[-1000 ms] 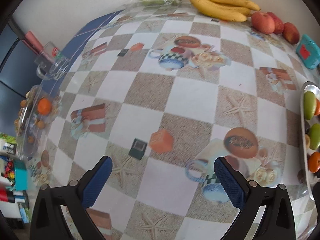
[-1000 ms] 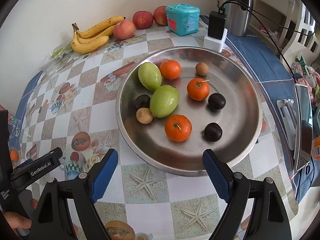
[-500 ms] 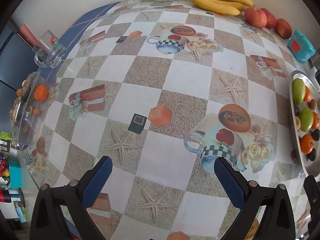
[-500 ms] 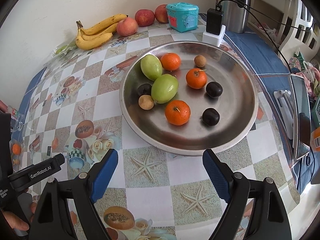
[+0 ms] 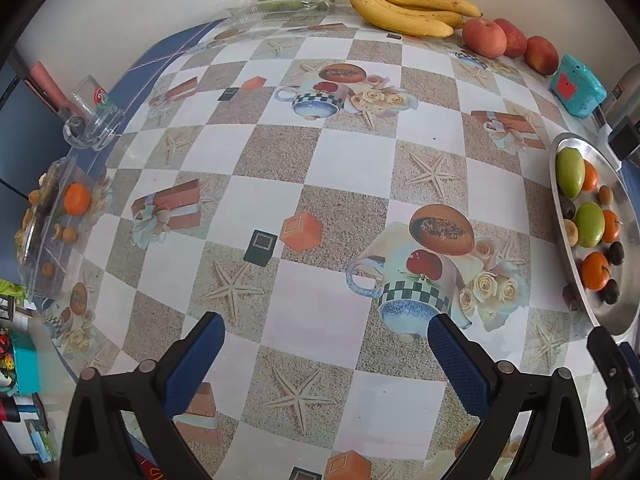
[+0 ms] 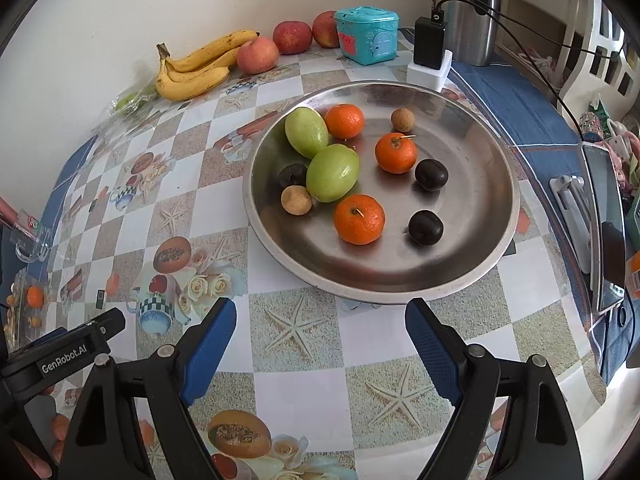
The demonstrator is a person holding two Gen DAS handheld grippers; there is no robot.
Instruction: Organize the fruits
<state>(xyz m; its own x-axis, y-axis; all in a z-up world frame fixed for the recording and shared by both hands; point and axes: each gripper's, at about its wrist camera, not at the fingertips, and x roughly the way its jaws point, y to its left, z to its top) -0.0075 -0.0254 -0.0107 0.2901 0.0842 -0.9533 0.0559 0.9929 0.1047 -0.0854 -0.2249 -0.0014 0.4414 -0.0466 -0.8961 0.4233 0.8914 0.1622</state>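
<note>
We are holding our right gripper (image 6: 320, 320) and left gripper (image 5: 326, 340) above the patterned tablecloth (image 5: 352, 160), both jaws spread wide and gripping nothing. Since a second ago we are pulling back: the metal tray (image 6: 472, 264) is sitting farther from the right fingers, and more of it is showing at the left view's edge. The tray is holding three oranges (image 6: 359, 219), two green fruits (image 6: 333, 173), three dark plums (image 6: 425, 227) and two small brown fruits (image 6: 296, 200), none touching our fingers. Beyond it, bananas (image 6: 196, 68) and three apples (image 6: 257, 55) are lying along the wall beside a teal box (image 6: 366, 35). At far left, a clear container (image 5: 52, 220) is holding an orange.
</note>
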